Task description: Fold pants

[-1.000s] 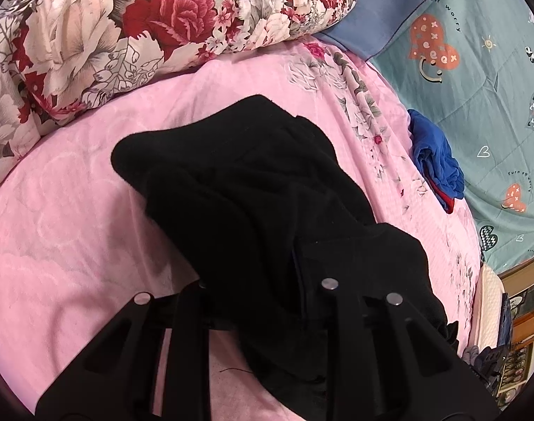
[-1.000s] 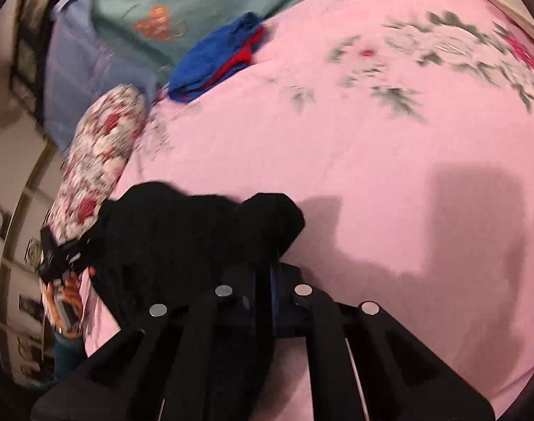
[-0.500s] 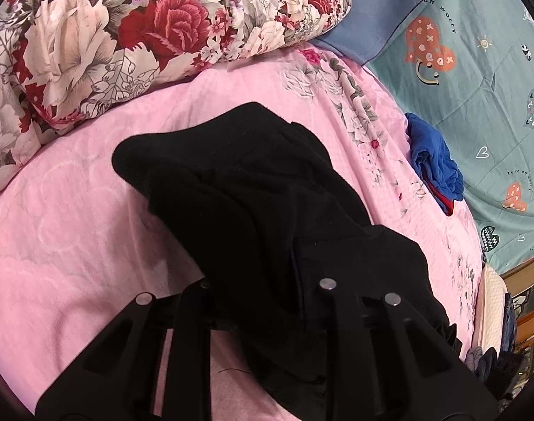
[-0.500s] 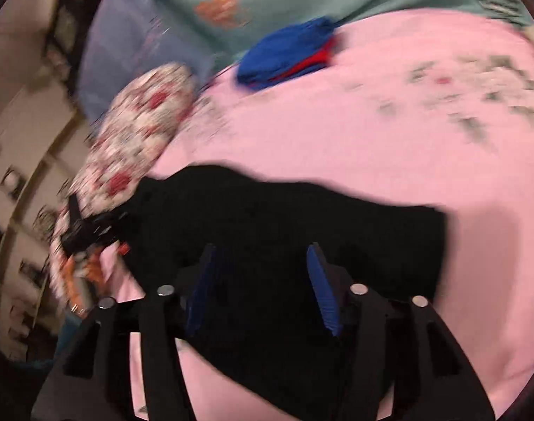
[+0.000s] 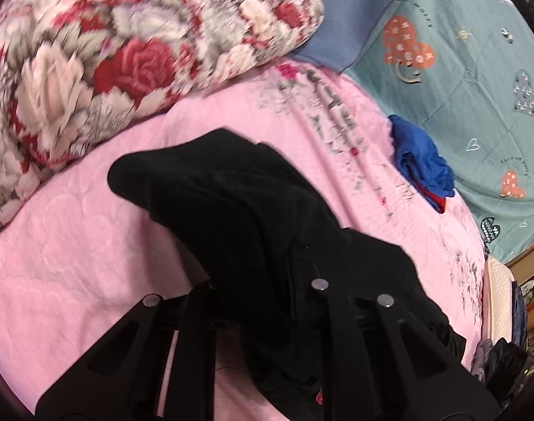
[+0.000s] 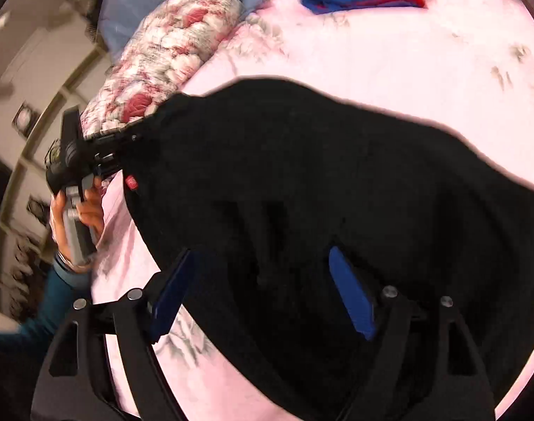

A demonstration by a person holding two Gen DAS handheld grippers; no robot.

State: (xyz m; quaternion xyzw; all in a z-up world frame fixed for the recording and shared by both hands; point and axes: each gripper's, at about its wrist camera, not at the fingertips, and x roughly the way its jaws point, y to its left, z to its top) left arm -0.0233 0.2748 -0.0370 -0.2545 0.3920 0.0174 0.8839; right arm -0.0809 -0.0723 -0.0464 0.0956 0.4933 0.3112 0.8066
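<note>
Right wrist view, right tongs [image 6: 263, 291] opening over black pants [image 6: 337, 182], left tongs [image 5: 263, 277] closing on pants, quilt writing unreadable.

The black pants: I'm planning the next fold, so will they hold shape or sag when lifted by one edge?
The black pants will probably sag: they already lie in soft humps on the pink bedspread. They look thick and fleecy, so likely not slippery. With the left gripper pinching one edge, the rest would likely drape and trail.

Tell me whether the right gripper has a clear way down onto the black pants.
Probably yes: the right gripper hangs over the black pants, its jaws opening, nothing between them and the cloth.
</note>
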